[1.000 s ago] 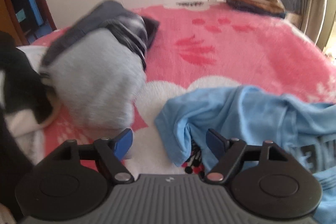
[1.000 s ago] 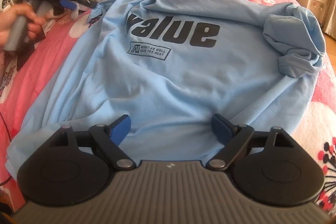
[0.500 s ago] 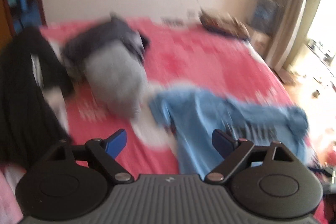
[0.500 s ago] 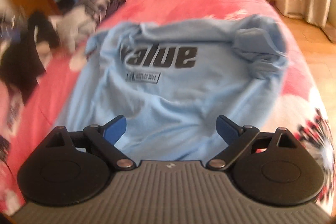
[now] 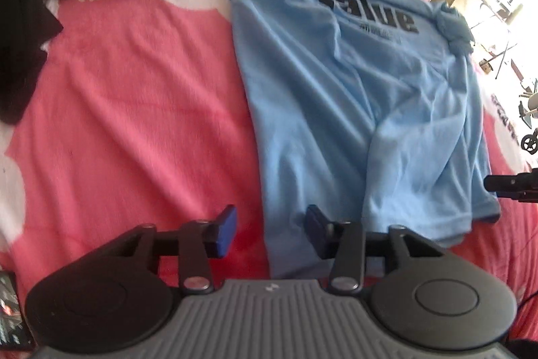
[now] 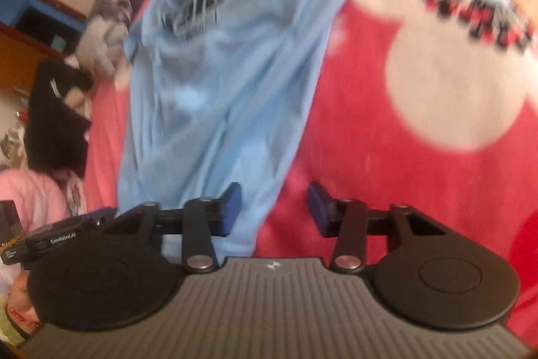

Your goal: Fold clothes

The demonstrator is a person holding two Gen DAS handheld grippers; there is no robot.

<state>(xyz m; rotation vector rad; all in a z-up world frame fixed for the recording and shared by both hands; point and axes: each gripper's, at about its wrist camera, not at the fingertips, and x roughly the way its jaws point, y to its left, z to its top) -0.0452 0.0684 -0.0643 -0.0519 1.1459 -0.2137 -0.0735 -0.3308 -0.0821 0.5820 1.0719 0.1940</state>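
Light-blue T-shirt (image 5: 353, 96) spread print-up on the pink blanket (image 5: 134, 90), sleeves bunched, no fold visible.

Both tools sit at the shirt's hem: the left gripper (image 5: 269, 232) spread wide across its left corner, the right gripper (image 6: 274, 212) equally wide at the opposite corner, neither holding cloth. This looks like lining up a hem grasp; closing on both corners cleanly matters next.

Each gripper, the left gripper (image 5: 270, 232) and the right gripper (image 6: 274, 212), has a ribbed grey body with a small white logo, two round black discs, black link arms with silver screws, and blue pads (image 5: 226, 231) on its fingers (image 6: 232, 207).
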